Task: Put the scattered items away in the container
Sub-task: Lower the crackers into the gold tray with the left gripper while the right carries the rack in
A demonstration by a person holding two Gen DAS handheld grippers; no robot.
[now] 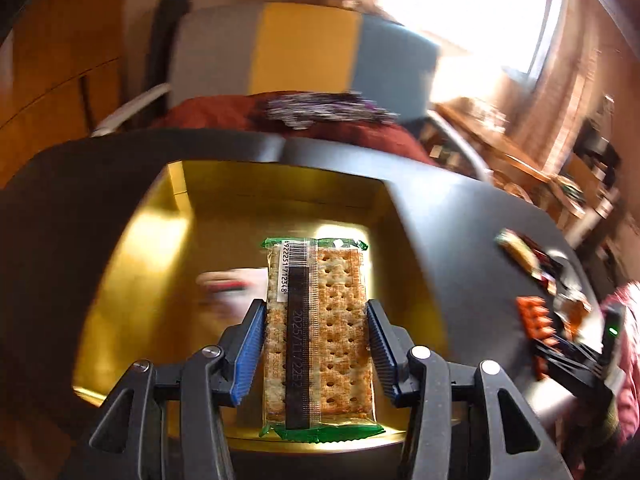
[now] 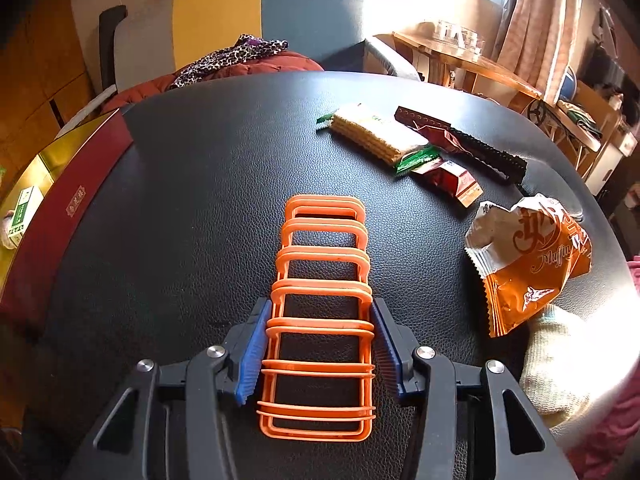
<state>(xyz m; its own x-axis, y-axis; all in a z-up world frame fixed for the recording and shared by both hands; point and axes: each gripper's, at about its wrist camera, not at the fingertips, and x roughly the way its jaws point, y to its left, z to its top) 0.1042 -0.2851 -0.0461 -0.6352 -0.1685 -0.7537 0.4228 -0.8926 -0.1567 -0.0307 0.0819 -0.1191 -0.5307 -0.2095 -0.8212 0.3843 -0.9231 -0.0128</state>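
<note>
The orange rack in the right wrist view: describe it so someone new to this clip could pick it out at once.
Start at the black leather-textured table; near its front edge, between the blue pads of the right gripper, sits the orange rack. It is a ladder-like row of open plastic loops running away from the camera. Unlike the cracker pack and the torn muffin wrapper to its right, it is rigid, see-through and unprinted.

Your left gripper (image 1: 316, 346) is a black plastic frame of angled struts with triangular cut-outs, joined by round silver screw heads, and its two fingers carry ribbed blue pads (image 1: 250, 350). Your right gripper (image 2: 318, 350) is built the same: black linkage arms, silver pivot screws, blue ridged pads (image 2: 251, 354) on the inner faces. In the left wrist view its body shows a small green light. You wear a pale knitted glove (image 2: 556, 364) and a pink patterned sleeve (image 2: 616, 436)
</note>
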